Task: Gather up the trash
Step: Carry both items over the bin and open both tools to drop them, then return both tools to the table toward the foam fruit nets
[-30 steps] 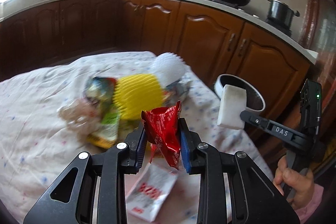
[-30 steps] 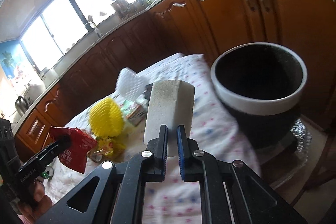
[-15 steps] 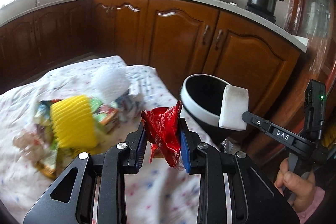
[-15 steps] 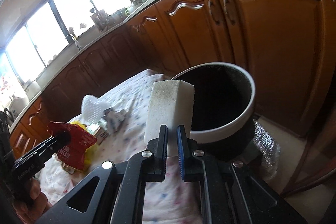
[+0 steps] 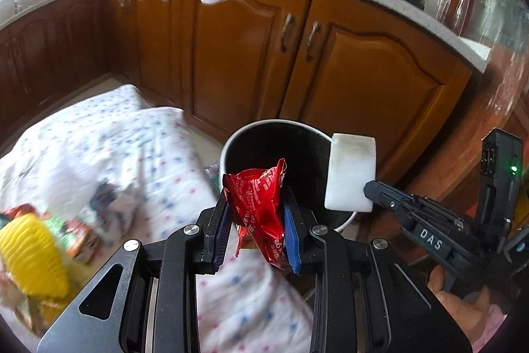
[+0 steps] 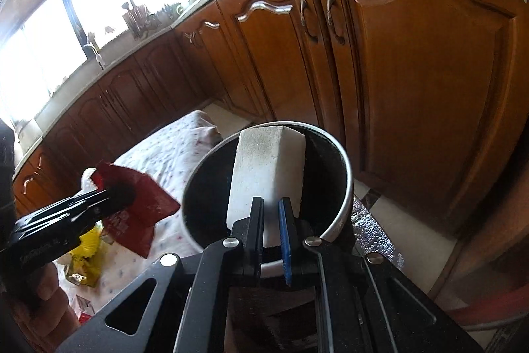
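My left gripper [image 5: 256, 215] is shut on a crumpled red wrapper [image 5: 259, 204], held just before the near rim of the black trash bin [image 5: 264, 128] with a white rim. My right gripper [image 6: 271, 210] is shut on a white foam block [image 6: 267, 174], which hangs over the bin's mouth [image 6: 211, 200]. In the left wrist view the foam block [image 5: 352, 172] and right gripper [image 5: 372, 189] sit at the bin's right edge. In the right wrist view the left gripper [image 6: 124, 192] holds the red wrapper [image 6: 142, 210] left of the bin.
A table with a white dotted cloth [image 5: 109, 134] lies to the left, with a yellow foam net [image 5: 31, 257] and other wrappers at its left edge. Brown kitchen cabinets [image 5: 248, 48] stand behind the bin. A hand [image 5: 463, 306] grips the right tool.
Both grippers have swung right, away from the trash pile on the table, to the bin. The foam block now hangs over the bin's mouth and the red wrapper is at its rim.
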